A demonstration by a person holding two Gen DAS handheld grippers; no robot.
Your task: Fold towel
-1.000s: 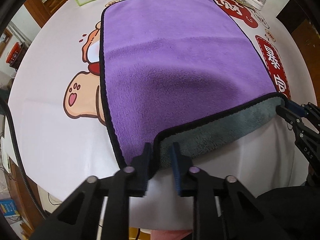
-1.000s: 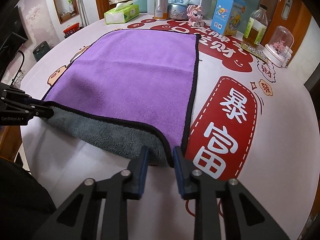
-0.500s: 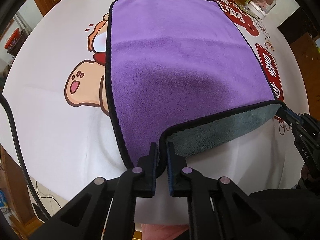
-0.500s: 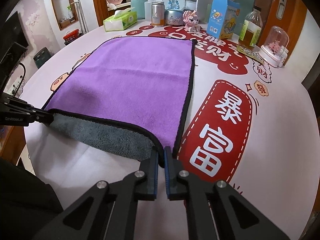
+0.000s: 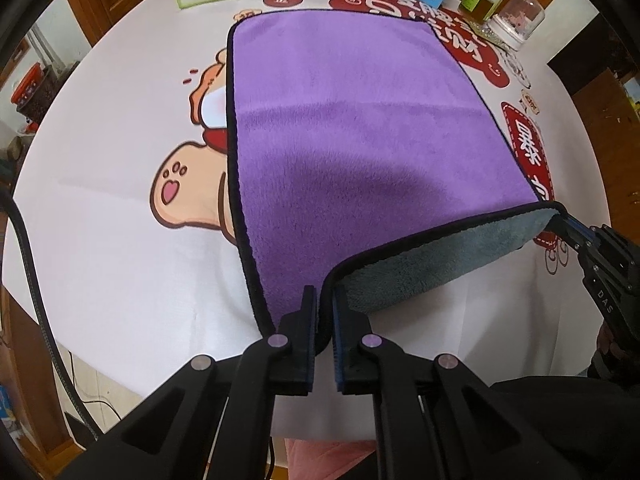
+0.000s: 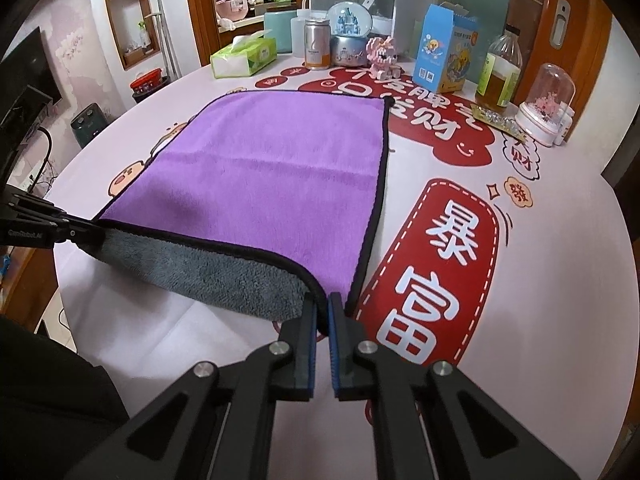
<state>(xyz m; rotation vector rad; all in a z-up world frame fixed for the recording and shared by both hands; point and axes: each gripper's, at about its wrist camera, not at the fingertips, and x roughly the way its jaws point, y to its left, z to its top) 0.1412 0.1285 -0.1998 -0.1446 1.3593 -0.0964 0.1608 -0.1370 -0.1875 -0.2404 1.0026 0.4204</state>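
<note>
**figure: both near corners of the towel pinched and raised for the first fold**

the towel [image 5: 360, 128] lies spread on the round printed table [image 5: 120, 240], filling the centre of the left wrist view and the centre-left of the right wrist view. its purple face is up; the near hem is lifted off the surface, so the grey underside [image 6: 208, 272] shows along the lower part of both frames.

the left gripper [image 5: 324, 308] is closed on the near left corner, its jaws nearly together with the black binding pinched between them. the right gripper [image 6: 323, 312] is likewise clamped on the near right corner, at lower centre of its own view.

handling, as a judgement: the cloth looks like thick plush microfibre, soft, light and limp. it sags between the two pinch points rather than holding a straight edge, so the hem should be kept taut. the pile is not slippery and nothing here is fragile. the bound corners are the sound places to hold, since the stitched edging gives the pads something firm.

orientation: the long axis appears to run from the lower centre of each frame toward the top, away from the holder; fisheye distortion makes this uncertain. the far hem lies near the tissue box [image 6: 244, 58] and bottles at upper frame.
</note>
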